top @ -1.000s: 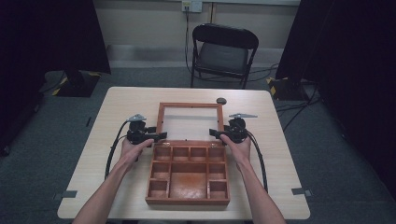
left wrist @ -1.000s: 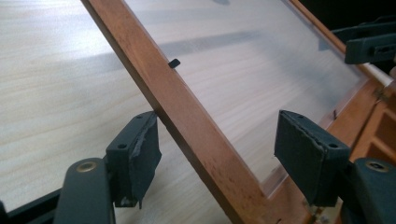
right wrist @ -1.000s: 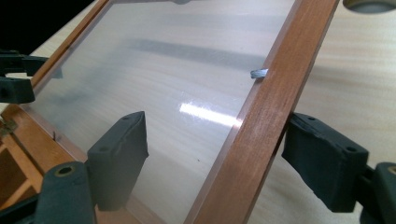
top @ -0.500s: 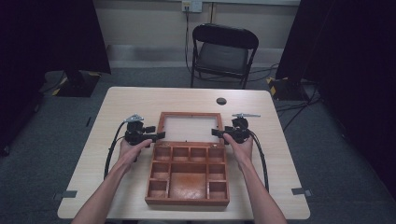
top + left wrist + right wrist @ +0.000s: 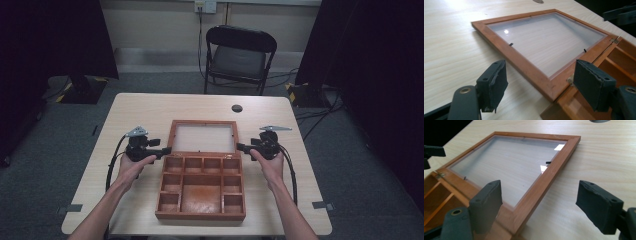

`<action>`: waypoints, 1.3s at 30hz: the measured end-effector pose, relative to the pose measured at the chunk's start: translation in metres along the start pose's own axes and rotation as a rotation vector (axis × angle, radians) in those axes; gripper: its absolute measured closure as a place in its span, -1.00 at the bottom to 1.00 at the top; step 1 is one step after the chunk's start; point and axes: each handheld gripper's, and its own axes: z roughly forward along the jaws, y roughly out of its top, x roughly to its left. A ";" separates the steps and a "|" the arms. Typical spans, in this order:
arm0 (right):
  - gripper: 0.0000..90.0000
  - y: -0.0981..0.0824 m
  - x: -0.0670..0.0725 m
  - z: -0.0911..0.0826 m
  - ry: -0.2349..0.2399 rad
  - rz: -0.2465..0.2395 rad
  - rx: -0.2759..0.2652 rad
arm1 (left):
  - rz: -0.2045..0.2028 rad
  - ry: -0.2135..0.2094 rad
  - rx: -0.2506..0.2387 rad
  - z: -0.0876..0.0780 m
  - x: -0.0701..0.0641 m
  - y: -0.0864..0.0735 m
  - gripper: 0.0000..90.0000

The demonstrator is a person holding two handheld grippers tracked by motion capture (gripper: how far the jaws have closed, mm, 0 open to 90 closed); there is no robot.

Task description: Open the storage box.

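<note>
Seen from the high view, a wooden compartment box (image 5: 201,187) is laid open on the table (image 5: 150,107), its glazed lid (image 5: 202,137) folded back flat behind the tray. The left gripper (image 5: 165,149) is held at the lid's left hinge corner and the right gripper (image 5: 241,147) at its right hinge corner; both hands are brought in from below with forearms angled inward, wrists low and the jaws pointed toward each other. Opening the lid is judged to be complete or nearly so; it would be finished well if both grippers were drawn clear sideways together, so that the hinges are not twisted.

From the left gripper view, the jaws are seen spread wide with nothing between them; the lid's near corner (image 5: 549,86) and a brass hinge (image 5: 570,79) are framed by the gap, just ahead of the pads.

From the right gripper view, the jaws are likewise parted wide and empty, with the lid's frame rail (image 5: 549,180) lying flat on the tabletop between them and the tray's compartments (image 5: 439,197) at the lower left.
</note>
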 end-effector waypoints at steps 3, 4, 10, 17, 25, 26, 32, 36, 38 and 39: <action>-0.57 -0.008 -0.001 -0.012 -0.012 -0.021 0.019 | 0.009 0.007 0.022 -0.008 -0.001 -0.007 -0.43; -0.57 -0.011 -0.002 -0.017 -0.017 -0.019 0.020 | 0.004 0.020 0.025 -0.010 -0.002 -0.009 -0.43; -0.59 -0.027 -0.006 -0.046 -0.041 -0.026 -0.016 | 0.020 0.062 0.053 -0.024 -0.008 -0.020 -0.44; -0.60 -0.045 -0.005 -0.070 -0.085 -0.046 0.011 | 0.002 0.097 0.072 -0.040 -0.011 -0.027 -0.48; -0.62 -0.072 -0.005 -0.088 -0.079 -0.018 0.049 | -0.011 0.158 0.121 -0.062 -0.012 -0.043 -0.49; -0.62 -0.075 -0.004 -0.090 -0.079 -0.017 0.055 | -0.017 0.161 0.122 -0.064 -0.012 -0.046 -0.49; -0.66 -0.096 -0.003 -0.095 -0.115 -0.024 0.130 | 0.024 0.197 0.168 -0.076 -0.017 -0.062 -0.50; -0.66 -0.108 -0.005 -0.092 -0.159 -0.028 0.184 | 0.048 0.232 0.215 -0.075 -0.017 -0.072 -0.53; -0.66 -0.110 -0.005 -0.091 -0.205 -0.073 0.182 | 0.080 0.261 0.251 -0.073 -0.017 -0.077 -0.54; -0.66 -0.110 -0.005 -0.091 -0.209 -0.061 0.173 | 0.116 0.272 0.256 -0.072 -0.018 -0.080 -0.59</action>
